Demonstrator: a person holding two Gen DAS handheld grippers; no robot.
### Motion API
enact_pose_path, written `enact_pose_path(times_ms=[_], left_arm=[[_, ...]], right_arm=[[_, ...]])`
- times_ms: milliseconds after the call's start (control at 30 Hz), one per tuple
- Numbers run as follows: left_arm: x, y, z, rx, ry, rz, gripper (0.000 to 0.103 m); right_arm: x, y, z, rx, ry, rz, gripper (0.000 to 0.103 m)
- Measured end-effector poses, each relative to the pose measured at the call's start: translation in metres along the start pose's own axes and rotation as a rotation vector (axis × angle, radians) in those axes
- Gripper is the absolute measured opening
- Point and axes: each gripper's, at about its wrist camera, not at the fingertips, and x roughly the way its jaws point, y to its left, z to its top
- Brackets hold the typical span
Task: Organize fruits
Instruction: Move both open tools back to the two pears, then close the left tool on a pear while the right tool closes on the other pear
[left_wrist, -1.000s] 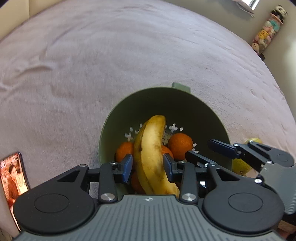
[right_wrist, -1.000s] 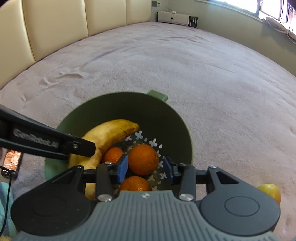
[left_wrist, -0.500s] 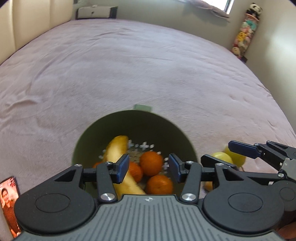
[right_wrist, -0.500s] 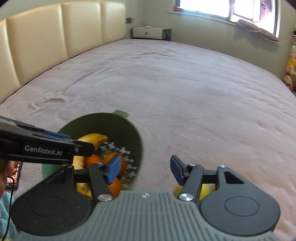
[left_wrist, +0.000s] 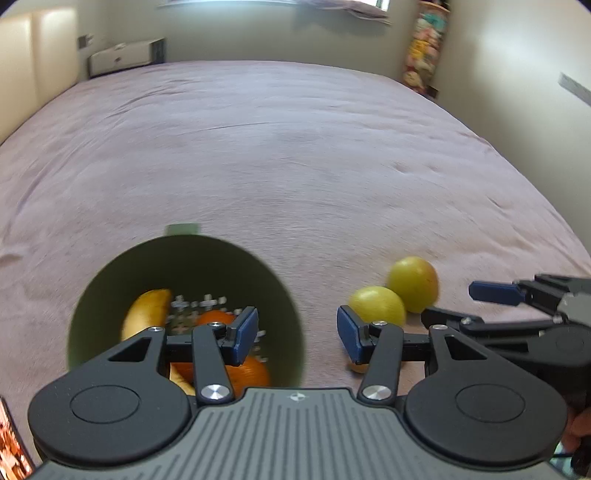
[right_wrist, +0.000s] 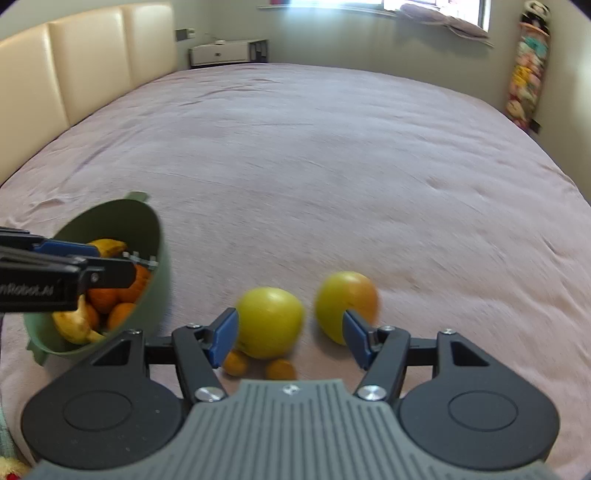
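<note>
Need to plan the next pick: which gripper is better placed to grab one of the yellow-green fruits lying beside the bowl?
Right. The right gripper is open and looks straight at the two fruits, with the nearer one just ahead of its fingers. The left gripper, also open, sits over the bowl rim, the fruits off to its right.

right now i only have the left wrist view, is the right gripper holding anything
Observer: No. The right gripper has just been opening its jaws and clamps nothing; a yellow-green fruit shows in the gap.
Operator: any fruit i'm missing
Observer: Two small orange fruits lie on the bedspread, just under that yellow-green fruit.
Operator: anything on the bowl
Observer: The green bowl has a second tab on its near side.
</note>
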Motion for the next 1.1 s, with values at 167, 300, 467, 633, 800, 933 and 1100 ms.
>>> enact_pose_path(times_ms=[167,300,467,633,800,933,1100], left_arm=[[0.006,-0.029,-0.005,0.110,0.006,-0.032,0.059],[0.013,-0.043,-0.008,0.155,0.023,-0.080,0.059],[0.021,-0.053,-0.010,0.184,0.053,-0.154,0.059],[0.037,-0.056,-0.011,0.168,0.083,-0.157,0.059],[0.047,-0.063,-0.009,0.180,0.058,-0.137,0.059],[0.057,-0.071,-0.010,0.216,0.046,-0.093,0.066],[0.069,-0.078,-0.012,0.260,0.053,-0.064,0.074]], right_arm=[[0.000,-0.023,-0.007,0.061,0.014,-0.044,0.060],[0.004,-0.041,-0.013,0.108,0.038,-0.055,0.059],[0.012,-0.053,-0.020,0.122,0.070,-0.036,0.054],[0.020,-0.058,-0.022,0.140,0.078,-0.001,0.050],[0.025,-0.062,-0.017,0.158,0.046,0.028,0.050],[0.030,-0.068,-0.013,0.199,0.032,0.046,0.050],[0.042,-0.068,-0.009,0.219,0.033,0.066,0.051]])
